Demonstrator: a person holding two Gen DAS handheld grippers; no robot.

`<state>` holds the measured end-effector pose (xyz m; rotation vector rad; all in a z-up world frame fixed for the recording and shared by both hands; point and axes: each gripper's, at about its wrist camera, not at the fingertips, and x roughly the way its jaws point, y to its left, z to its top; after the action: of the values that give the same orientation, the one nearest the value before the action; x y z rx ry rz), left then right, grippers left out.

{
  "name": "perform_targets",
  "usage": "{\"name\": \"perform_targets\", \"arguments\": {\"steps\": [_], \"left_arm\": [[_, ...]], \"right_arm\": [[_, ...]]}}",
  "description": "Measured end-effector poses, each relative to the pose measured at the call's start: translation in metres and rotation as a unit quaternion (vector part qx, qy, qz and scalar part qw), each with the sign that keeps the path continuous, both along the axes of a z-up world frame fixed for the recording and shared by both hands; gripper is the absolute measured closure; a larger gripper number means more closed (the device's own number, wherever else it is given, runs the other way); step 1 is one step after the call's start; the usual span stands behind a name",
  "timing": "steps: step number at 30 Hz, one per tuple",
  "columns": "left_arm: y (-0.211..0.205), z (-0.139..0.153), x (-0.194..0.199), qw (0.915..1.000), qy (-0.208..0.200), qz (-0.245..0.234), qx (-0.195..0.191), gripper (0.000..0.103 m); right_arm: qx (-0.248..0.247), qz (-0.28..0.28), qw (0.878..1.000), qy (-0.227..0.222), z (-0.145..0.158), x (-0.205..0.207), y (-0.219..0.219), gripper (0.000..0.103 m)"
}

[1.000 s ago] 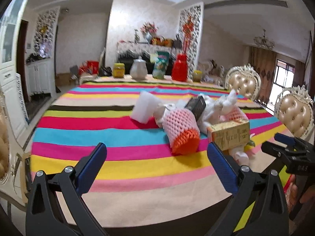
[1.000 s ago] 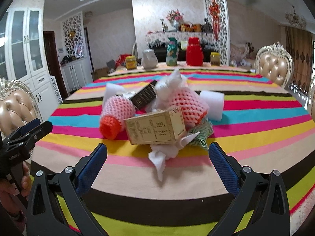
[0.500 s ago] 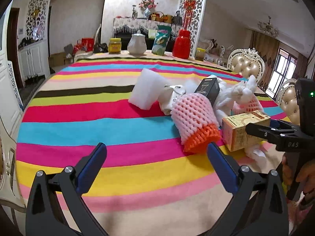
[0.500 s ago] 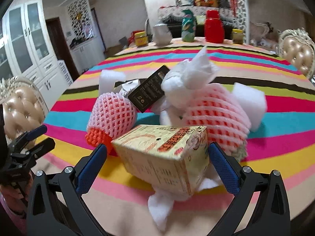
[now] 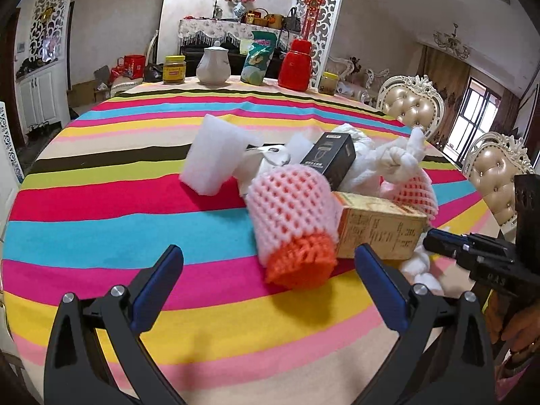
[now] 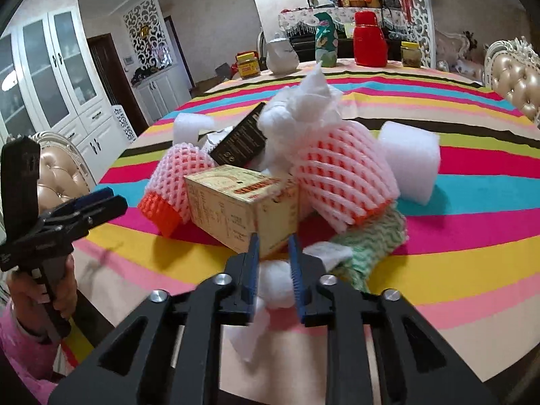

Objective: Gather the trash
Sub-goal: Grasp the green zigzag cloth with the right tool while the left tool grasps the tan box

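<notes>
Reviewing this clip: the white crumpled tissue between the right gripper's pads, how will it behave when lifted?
The white tissue wad looks soft and crumpled, so it will probably squash as the right gripper closes. Likely very light. Its loose tail hangs limp, so it may dangle or tear.

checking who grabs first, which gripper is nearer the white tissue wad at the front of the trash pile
Right. The right gripper has the white tissue wad between its closing jaws. The left gripper hangs apart from it, jaws wide open, in front of the pink and orange foam net.
</notes>
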<state>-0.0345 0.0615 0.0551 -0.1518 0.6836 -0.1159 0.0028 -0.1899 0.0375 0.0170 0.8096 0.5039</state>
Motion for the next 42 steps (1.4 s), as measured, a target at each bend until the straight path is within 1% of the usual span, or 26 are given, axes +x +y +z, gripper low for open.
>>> {"name": "perform_targets", "arguments": {"steps": [1,2,4,5,7,9,11,12,13,15,16,17,19,21,26,29,31,33,34,36,39,42], "left_arm": [[-0.003,0.000,0.001,1.0000,0.001,0.000,-0.002,0.004],[-0.005,-0.001,0.002,1.0000,0.002,-0.001,-0.002,0.004],[-0.013,-0.002,0.001,1.0000,0.002,-0.006,0.005,0.004],[-0.016,-0.003,0.001,0.9998,0.001,-0.005,0.017,0.004],[-0.019,-0.005,0.001,0.9996,0.003,-0.003,0.027,0.004],[-0.018,-0.006,0.002,0.9997,0.006,0.000,0.022,0.004],[-0.017,-0.005,0.000,0.9999,0.006,0.001,0.011,0.004],[-0.019,-0.005,0.000,0.9999,0.006,0.000,0.008,0.004],[-0.020,-0.005,-0.001,1.0000,0.006,-0.001,0.007,0.004],[-0.026,-0.004,-0.002,0.9999,0.006,-0.008,0.005,0.004],[-0.028,-0.004,-0.004,0.9999,0.006,-0.011,0.003,0.004],[-0.033,-0.004,-0.005,0.9998,0.007,-0.017,-0.002,0.004],[-0.038,-0.004,-0.006,0.9996,0.009,-0.026,-0.010,0.005],[-0.049,-0.006,-0.004,0.9988,0.016,-0.041,-0.019,0.005],[-0.076,-0.015,0.008,0.9969,0.037,-0.067,-0.021,0.005],[-0.098,-0.018,0.015,0.9946,0.047,-0.089,-0.026,0.005],[-0.111,-0.019,0.016,0.9935,0.047,-0.102,-0.022,0.005],[-0.125,-0.019,0.017,0.9920,0.047,-0.116,-0.016,0.005],[-0.130,-0.019,0.017,0.9916,0.046,-0.120,-0.015,0.005],[-0.141,-0.020,0.016,0.9904,0.045,-0.130,-0.014,0.005],[-0.154,-0.021,0.014,0.9893,0.047,-0.138,-0.008,0.005],[-0.157,-0.022,0.012,0.9896,0.047,-0.136,-0.006,0.005]], "right_arm": [[-0.005,-0.002,1.000,-0.005,0.002,0.000,0.000,0.011],[-0.005,0.005,1.000,-0.020,0.006,-0.004,0.000,0.007],[-0.012,0.022,0.999,-0.021,0.006,-0.006,0.002,0.010],[-0.024,0.021,0.999,-0.022,0.004,-0.006,0.004,0.015],[-0.055,0.015,0.998,-0.018,-0.005,-0.007,0.008,0.015],[-0.090,0.000,0.996,-0.001,-0.020,-0.002,0.012,0.016],[-0.097,-0.001,0.995,0.013,-0.027,0.001,0.014,0.019],[-0.093,-0.001,0.996,0.015,-0.027,0.002,0.015,0.023],[-0.090,-0.004,0.996,0.008,-0.025,0.001,0.015,0.029],[-0.080,0.003,0.997,0.008,-0.021,-0.001,0.014,0.055],[-0.069,0.008,0.998,0.010,-0.020,-0.002,0.013,0.065],[-0.061,0.009,0.998,0.010,-0.019,-0.003,0.009,0.070],[-0.062,-0.002,0.998,0.003,-0.018,-0.009,-0.004,0.073],[-0.045,-0.008,0.999,0.006,-0.017,-0.015,-0.018,0.075],[-0.019,-0.029,0.999,0.006,-0.014,-0.039,-0.055,0.076],[0.006,-0.020,0.999,0.032,-0.016,-0.056,-0.081,0.075],[0.029,-0.017,0.999,0.042,-0.014,-0.069,-0.097,0.072],[0.046,-0.030,0.998,0.036,-0.009,-0.079,-0.113,0.058],[0.053,-0.043,0.997,0.027,-0.005,-0.084,-0.123,0.056],[0.052,-0.065,0.996,0.016,0.000,-0.086,-0.134,0.050],[0.031,-0.098,0.994,0.017,0.001,-0.071,-0.139,0.050],[0.012,-0.102,0.994,0.031,-0.006,-0.047,-0.130,0.050]]}}
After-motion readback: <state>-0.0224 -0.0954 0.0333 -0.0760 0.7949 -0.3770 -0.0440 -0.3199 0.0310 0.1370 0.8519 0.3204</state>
